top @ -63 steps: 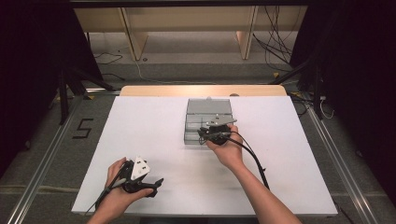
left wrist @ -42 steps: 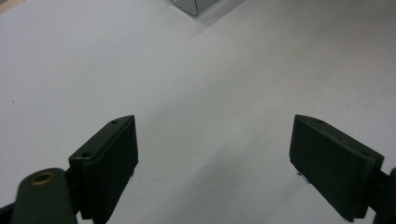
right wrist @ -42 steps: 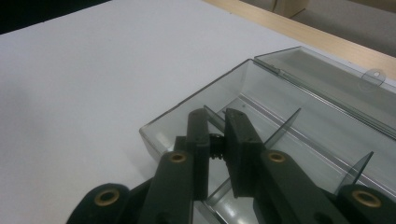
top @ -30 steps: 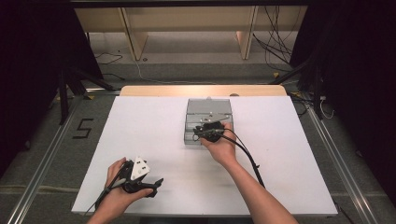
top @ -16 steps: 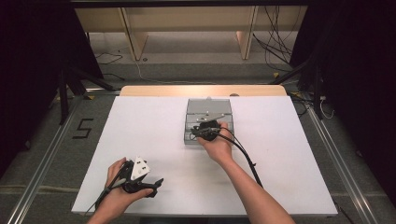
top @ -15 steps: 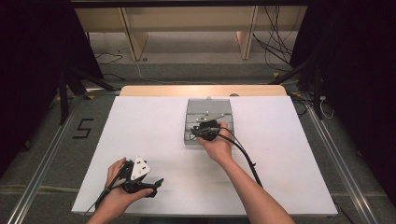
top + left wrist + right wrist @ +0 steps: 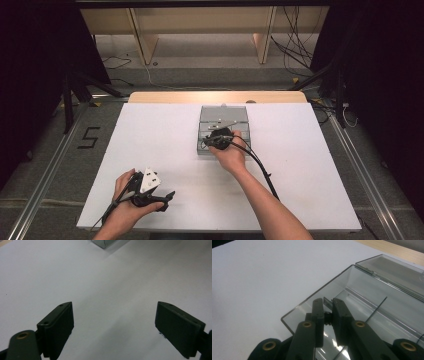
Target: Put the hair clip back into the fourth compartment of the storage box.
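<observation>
A clear grey plastic box [image 7: 223, 115] lies open on the white table [image 7: 150, 130], its lid folded back. My right gripper [image 7: 209, 142] reaches into the box's near left part. In the right gripper view the right gripper [image 7: 327, 300] is shut on a small dark part [image 7: 326, 318] with a thin metal tab sticking up, just inside the box wall [image 7: 317, 295]. My left gripper [image 7: 166, 200] rests at the table's front left, held in a hand. In the left gripper view the left gripper [image 7: 113, 315] stands open over bare table.
A thin wire rod [image 7: 375, 308] leans inside the box. A corner of the box [image 7: 105, 243] shows far ahead in the left gripper view. A wooden strip [image 7: 215, 97] runs along the table's far edge. Rails, cables and wooden frames lie beyond.
My right gripper has shifted a little to the left over the box across the frames. The left hand and its gripper have stayed put.
</observation>
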{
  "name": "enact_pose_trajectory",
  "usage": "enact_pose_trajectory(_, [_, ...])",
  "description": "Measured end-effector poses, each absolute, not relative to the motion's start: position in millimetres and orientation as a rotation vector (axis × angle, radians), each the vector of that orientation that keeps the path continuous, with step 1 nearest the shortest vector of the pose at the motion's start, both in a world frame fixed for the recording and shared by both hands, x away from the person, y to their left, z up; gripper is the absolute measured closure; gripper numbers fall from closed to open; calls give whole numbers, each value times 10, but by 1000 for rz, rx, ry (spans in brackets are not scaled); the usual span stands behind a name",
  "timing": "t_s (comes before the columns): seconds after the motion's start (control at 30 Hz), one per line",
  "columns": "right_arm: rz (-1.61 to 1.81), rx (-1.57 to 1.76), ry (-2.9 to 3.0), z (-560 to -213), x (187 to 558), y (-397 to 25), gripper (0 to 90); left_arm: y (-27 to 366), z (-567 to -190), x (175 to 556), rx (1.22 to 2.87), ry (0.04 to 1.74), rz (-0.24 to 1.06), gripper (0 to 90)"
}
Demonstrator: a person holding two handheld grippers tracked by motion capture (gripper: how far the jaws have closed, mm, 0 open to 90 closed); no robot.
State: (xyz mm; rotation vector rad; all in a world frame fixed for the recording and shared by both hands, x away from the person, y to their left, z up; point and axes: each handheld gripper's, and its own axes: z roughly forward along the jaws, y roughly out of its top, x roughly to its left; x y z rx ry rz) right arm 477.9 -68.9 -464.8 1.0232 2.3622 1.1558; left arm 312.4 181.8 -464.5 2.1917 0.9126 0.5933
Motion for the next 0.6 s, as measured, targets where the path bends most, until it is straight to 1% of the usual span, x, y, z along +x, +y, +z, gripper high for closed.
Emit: enact_pose_trajectory(0.6, [1133, 1064, 2367, -4717, 4836, -694, 811, 1819, -4645, 3124, 2196, 910, 592, 152])
